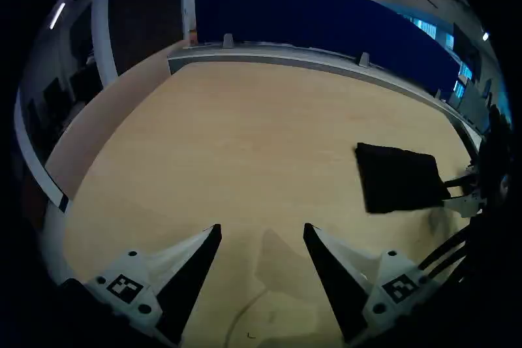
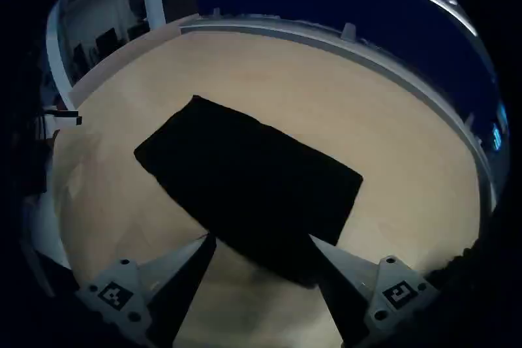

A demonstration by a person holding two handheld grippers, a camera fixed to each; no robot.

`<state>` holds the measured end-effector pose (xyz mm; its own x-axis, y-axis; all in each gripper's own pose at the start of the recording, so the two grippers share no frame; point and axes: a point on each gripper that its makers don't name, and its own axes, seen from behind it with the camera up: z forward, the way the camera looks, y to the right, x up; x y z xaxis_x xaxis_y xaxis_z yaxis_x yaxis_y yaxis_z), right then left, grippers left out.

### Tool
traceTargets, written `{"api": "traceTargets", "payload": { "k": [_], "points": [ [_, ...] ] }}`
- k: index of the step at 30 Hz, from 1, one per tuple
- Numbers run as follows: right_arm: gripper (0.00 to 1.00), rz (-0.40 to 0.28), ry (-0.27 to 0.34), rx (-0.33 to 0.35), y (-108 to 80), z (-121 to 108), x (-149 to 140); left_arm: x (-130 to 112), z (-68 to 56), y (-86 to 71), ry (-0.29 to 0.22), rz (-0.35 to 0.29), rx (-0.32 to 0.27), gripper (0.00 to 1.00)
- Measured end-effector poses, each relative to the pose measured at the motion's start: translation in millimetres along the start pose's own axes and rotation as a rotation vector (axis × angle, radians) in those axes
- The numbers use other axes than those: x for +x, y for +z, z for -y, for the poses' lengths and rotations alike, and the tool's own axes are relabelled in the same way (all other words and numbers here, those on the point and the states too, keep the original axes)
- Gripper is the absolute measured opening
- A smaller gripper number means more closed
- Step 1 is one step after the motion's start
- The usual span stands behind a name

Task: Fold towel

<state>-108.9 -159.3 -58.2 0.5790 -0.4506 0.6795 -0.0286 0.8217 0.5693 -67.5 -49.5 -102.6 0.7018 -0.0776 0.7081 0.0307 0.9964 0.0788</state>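
Note:
A black towel [image 2: 248, 181] lies flat on the light wooden table [image 2: 365, 106] as a folded rectangle, set at a slant in the right gripper view. My right gripper [image 2: 261, 238] is open, its fingers wide apart on either side of the towel's near edge, which reaches in between them. In the left gripper view the same towel [image 1: 398, 178] sits at the right, with the right gripper [image 1: 451, 192] at its right-hand edge. My left gripper [image 1: 261, 230] hangs open over bare table [image 1: 228, 139], well to the left of the towel, with nothing between its fingers.
A grey rail [image 1: 293, 57] runs along the table's far edge, with a dark blue partition [image 1: 326, 21] behind it. A thin cable [image 1: 245, 312] lies on the table near the left gripper. The table's left edge [image 1: 72, 152] curves away beside a white ledge.

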Motion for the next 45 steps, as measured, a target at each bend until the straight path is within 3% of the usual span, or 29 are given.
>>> {"api": "traceTargets", "payload": {
  "k": [5,11,20,28,30,39,45],
  "points": [
    [0.96,0.018,0.018,-0.014,-8.6,-18,-18,2,-1.7,-1.7,0.000,-0.001,-0.005,0.93],
    [0.80,0.031,0.043,-0.014,-11.0,-30,-31,4,-3.6,-3.9,0.002,-0.001,-0.009,0.93],
    [0.50,0.050,0.045,0.014,-8.7,-34,-38,5,-5.1,-5.7,0.009,-0.002,-0.011,0.93],
    [0.13,0.054,0.042,0.015,-7.9,-37,-38,2,-3.9,-6.5,0.008,-0.001,-0.008,0.93],
    [0.09,0.056,0.039,0.008,-7.8,-39,-38,1,-3.5,-6.5,0.008,0.000,-0.007,0.93],
    [0.06,0.047,0.001,-0.002,-12.3,-40,-29,1,-3.6,-10.9,0.011,-0.002,-0.008,0.93],
    [0.06,0.016,-0.076,-0.008,-24.1,-38,-4,3,-3.5,-14.4,0.010,-0.008,-0.009,0.93]
  ]
}}
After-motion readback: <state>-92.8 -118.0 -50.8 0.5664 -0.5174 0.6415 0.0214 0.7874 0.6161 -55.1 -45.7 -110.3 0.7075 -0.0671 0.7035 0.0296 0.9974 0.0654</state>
